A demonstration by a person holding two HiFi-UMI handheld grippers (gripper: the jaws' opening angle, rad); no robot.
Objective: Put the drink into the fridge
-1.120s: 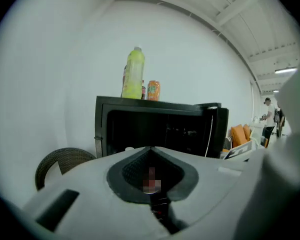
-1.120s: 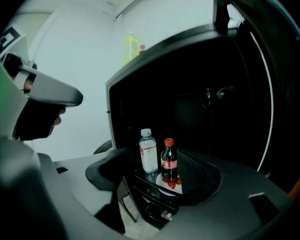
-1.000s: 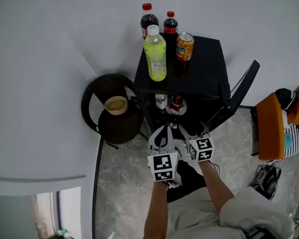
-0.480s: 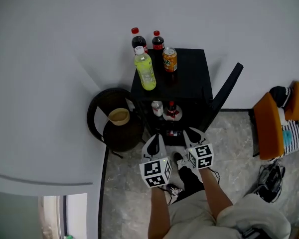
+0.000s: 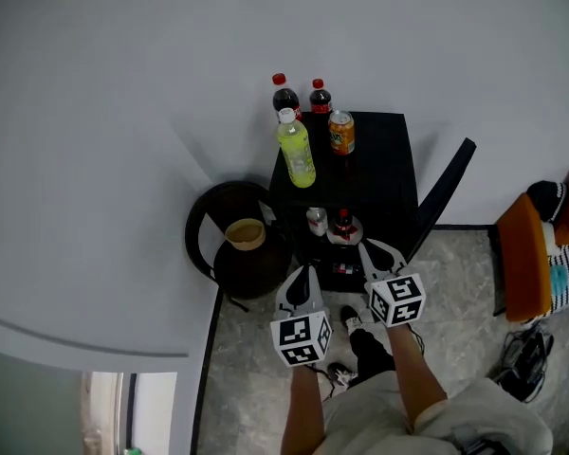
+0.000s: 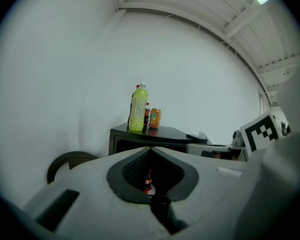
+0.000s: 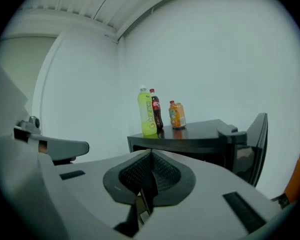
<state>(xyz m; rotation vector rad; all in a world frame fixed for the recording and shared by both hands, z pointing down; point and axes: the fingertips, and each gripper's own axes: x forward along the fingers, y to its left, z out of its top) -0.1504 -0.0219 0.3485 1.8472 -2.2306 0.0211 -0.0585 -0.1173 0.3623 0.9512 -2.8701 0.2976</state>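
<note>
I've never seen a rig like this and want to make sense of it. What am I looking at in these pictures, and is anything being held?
There is no robot here: a person holds a grasping tool in each hand. The top-down picture comes from a camera on the person's head. It shows the left tool and the right tool, each with a marker cube. The other two pictures come from cameras riding on each tool, looking along its jaws.

Ahead stands a small black fridge with its door swung open. On top of it stand a yellow-green bottle, two cola bottles and an orange can.

Both tools are shut and hold nothing. The right tool's jaws have just closed, with nothing between them.
</note>
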